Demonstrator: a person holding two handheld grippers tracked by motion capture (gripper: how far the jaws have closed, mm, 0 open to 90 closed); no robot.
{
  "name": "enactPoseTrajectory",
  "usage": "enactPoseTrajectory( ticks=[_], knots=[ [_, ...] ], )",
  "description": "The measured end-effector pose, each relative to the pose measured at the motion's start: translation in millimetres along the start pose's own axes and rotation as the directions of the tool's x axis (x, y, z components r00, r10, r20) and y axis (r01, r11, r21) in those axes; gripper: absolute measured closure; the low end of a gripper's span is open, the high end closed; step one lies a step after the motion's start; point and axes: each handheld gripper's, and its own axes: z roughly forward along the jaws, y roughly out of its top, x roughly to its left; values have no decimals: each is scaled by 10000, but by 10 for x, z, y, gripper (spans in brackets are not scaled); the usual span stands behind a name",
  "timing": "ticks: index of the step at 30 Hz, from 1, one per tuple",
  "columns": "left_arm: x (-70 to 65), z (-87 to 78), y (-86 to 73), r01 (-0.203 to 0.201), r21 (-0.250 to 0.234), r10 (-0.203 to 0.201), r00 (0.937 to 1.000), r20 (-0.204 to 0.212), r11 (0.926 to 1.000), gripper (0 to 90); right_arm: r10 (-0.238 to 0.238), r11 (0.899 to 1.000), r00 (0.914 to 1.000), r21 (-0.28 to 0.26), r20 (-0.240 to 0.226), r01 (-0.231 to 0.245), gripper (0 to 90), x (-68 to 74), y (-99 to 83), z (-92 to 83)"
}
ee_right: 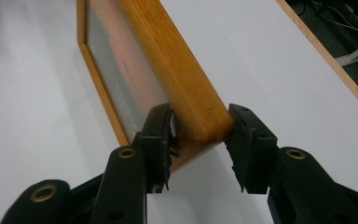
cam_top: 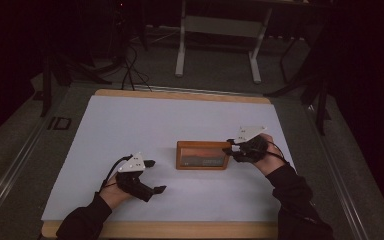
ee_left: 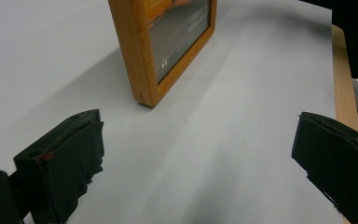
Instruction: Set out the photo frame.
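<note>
A wooden picture frame (cam_top: 202,155) stands upright on its long edge on the white table top (cam_top: 170,120), a little right of centre. My right gripper (cam_top: 229,149) sits at the frame's right end. In the right gripper view, my right gripper (ee_right: 199,122) has its jaws on both faces of the picture frame (ee_right: 168,70) at its top corner, pads touching the wood. My left gripper (cam_top: 155,176) rests left of the frame, jaws wide apart. In the left gripper view, my left gripper (ee_left: 198,135) holds nothing, and the picture frame (ee_left: 140,56) stands a short way ahead.
The white sheet covers a wooden table whose edge (cam_top: 180,94) shows at the back and front. Beyond the table, a white-legged stand (cam_top: 217,30) and loose cables (cam_top: 130,65) sit on the dark floor. Dark stand legs (cam_top: 320,100) rise near the right side.
</note>
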Motion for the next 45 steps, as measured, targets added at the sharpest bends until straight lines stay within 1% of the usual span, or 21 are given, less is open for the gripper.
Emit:
enactPoseTrajectory(
  ticks=[7,9,14,15,16,21,23,25,28,29,31,33,34,35,36,39,41,43,44,45],
  knots=[
    [-4,6,2,9,6,-9,10000,6,10000,25,354,9993,9994,-76,57,-353,595,-67,0,52],
    [-5,9,2,13,11,-13,10000,4,10000,25,467,9989,9989,-62,22,-467,592,-92,6,70],
    [-5,11,-1,43,12,-43,10000,47,10000,25,591,9982,9981,7,195,-592,579,-151,25,130],
    [-5,12,-3,46,20,-46,10000,50,10000,25,698,9976,9975,8,143,-699,578,-163,26,138],
    [-5,13,-4,39,33,-39,10000,39,10000,25,721,9974,9973,-20,102,-721,577,-177,25,142],
    [-6,15,-7,42,34,-42,10000,75,10000,25,898,9959,9957,-109,212,-896,555,-197,16,144],
    [-7,14,-6,35,20,-35,10000,57,10000,25,944,9955,9952,-75,249,-942,519,-187,14,135],
    [-6,12,-6,51,17,-51,10000,59,10000,25,1060,9942,9942,-210,161,-1057,495,-171,4,119],
    [-5,13,-8,61,20,-61,10000,47,10000,25,1167,9928,9929,-304,233,-1160,435,-139,-14,100],
    [-5,13,-6,69,14,-69,10000,72,10000,25,1263,9915,9917,-359,236,-1254,425,-129,-22,96],
    [-11,16,-3,44,-3,-44,10000,78,10000,25,1438,9887,9893,-466,257,-1425,375,-113,-41,88],
    [-16,16,-1,20,6,-20,9999,104,10000,25,1595,9856,9869,-605,251,-1577,352,-100,-62,79],
    [-16,16,-1,20,6,-20,9999,104,10000,25,1595,9856,9869,-605,251,-1577,352,-100,-62,79],
    [-20,18,-2,-7,26,7,10000,90,10000,25,1690,9836,9855,-677,181,-1674,317,-92,-74,77],
    [-22,18,-2,-24,43,23,10000,96,10000,25,1788,9804,9838,-870,138,-1769,275,-61,-98,73],
    [-24,19,-3,-47,48,47,9999,101,10000,25,2035,9736,9790,-1037,-97,-2034,225,-10,-149,83],
    [-27,20,-2,-49,38,48,9999,88,10000,25,2072,9718,9782,-1122,-117,-2072,190,30,-186,100],
    [-30,17,-3,-58,30,58,9999,90,10000,25,2194,9674,9756,-1269,-121,-2191,156,66,-227,111],
    [-31,16,-4,-46,21,46,10000,86,10000,25,2220,9659,9749,-1327,-158,-2221,147,79,-250,117],
    [-32,15,-4,-50,17,50,9999,89,10000,25,2325,9626,9724,-1384,-199,-2329,144,94,-275,124]
  ],
)
